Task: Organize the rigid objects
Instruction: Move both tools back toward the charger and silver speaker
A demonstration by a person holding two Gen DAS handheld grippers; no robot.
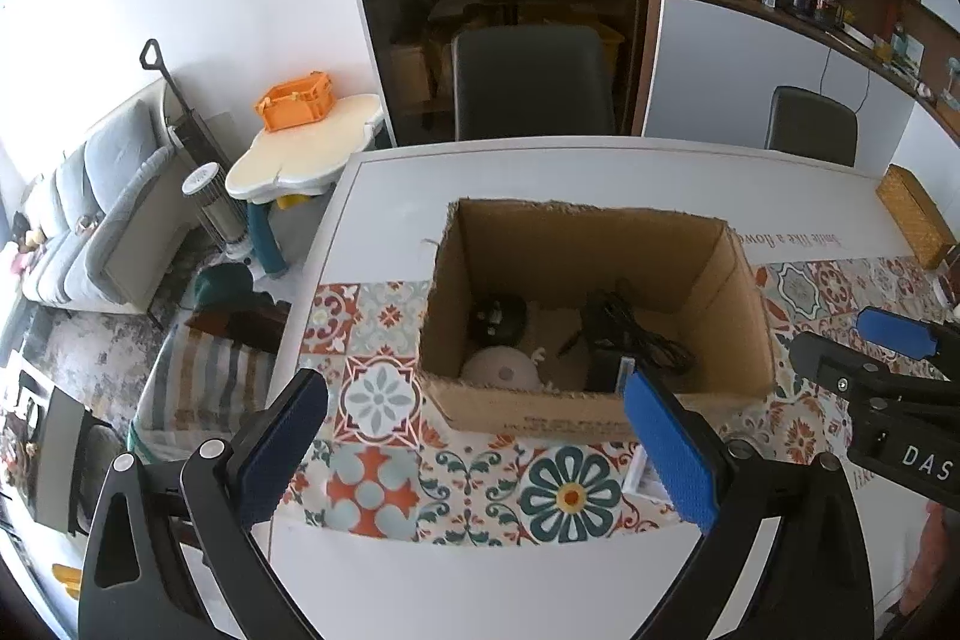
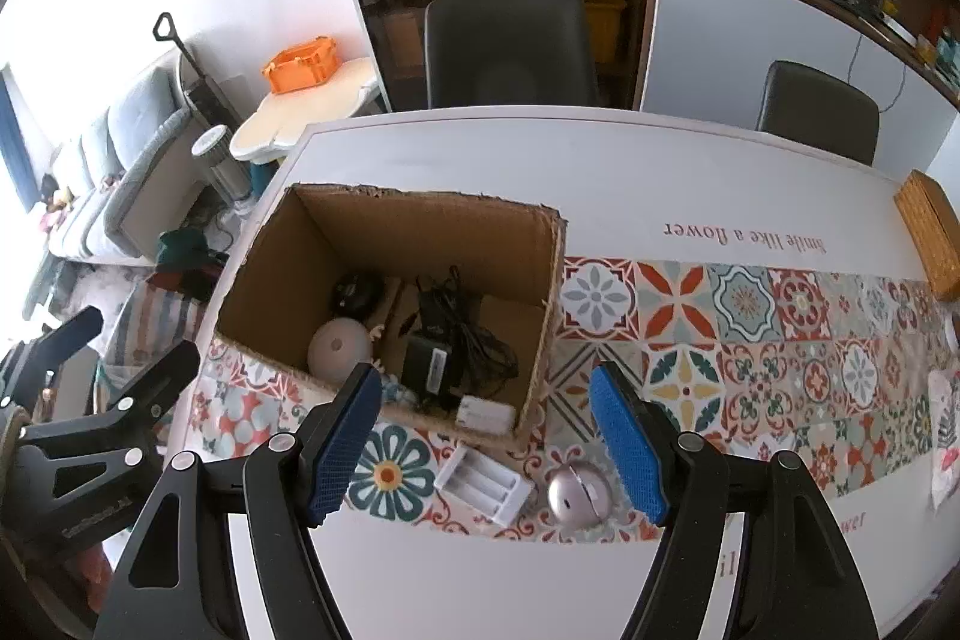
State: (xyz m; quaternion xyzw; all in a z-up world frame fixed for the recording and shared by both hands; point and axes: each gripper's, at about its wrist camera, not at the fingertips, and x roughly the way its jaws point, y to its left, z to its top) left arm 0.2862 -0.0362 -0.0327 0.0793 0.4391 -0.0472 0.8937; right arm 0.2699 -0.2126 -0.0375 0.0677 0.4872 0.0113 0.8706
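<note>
Right wrist: corrugated cardboard box (image 2: 390,244), ribbed white tray (image 2: 483,484), silver dome (image 2: 579,493).

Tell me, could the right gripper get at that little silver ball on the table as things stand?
Probably yes. The silver ball lies in the open on the table, just ahead of the right gripper, whose fingers are apart and empty. The white battery holder beside it is close but apart.

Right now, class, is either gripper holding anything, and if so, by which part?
Nothing is held. The left gripper and right gripper both stand open and empty, above the table near the cardboard box.
</note>
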